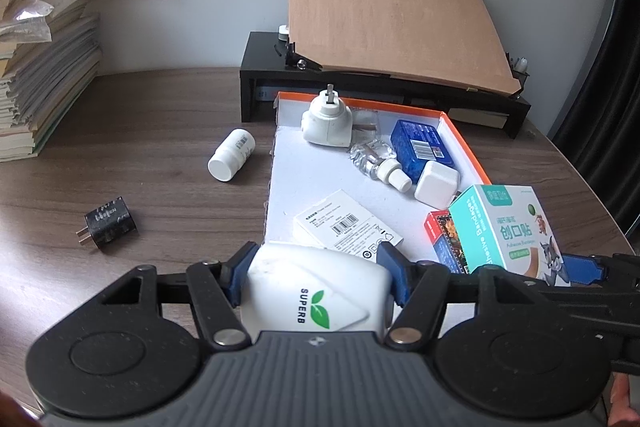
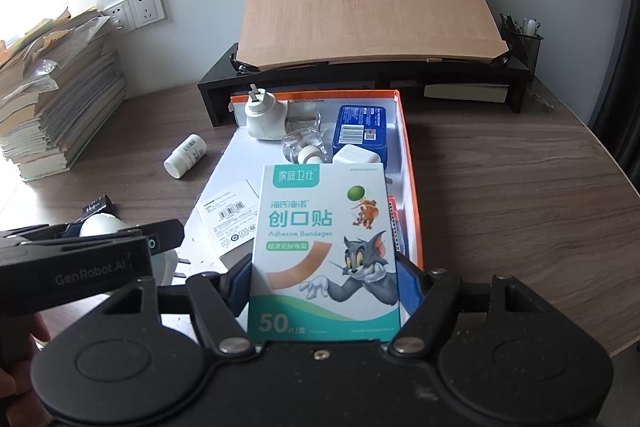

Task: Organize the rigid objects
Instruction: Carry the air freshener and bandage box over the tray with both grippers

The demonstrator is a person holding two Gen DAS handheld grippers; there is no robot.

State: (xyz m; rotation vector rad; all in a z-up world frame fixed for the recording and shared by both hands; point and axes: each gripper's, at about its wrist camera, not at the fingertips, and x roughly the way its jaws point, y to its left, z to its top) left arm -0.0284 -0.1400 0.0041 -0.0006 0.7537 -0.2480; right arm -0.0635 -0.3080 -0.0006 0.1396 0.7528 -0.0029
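while both grippers are hovering over the near end of the shallow orange-rimmed white cardboard tray point(image 2: 414, 211), the right gripper point(image 2: 324, 283) is clamping its jaws on the upright teal-and-white adhesive bandage box point(image 2: 324, 247), long axis pointing away into the tray. the left gripper point(image 1: 316, 279) is gripping, at mid width, the white plastic "superb" device point(image 1: 316, 291) at the tray's near-left edge. free tray floor is lying straight ahead of both; the right looks nearer.
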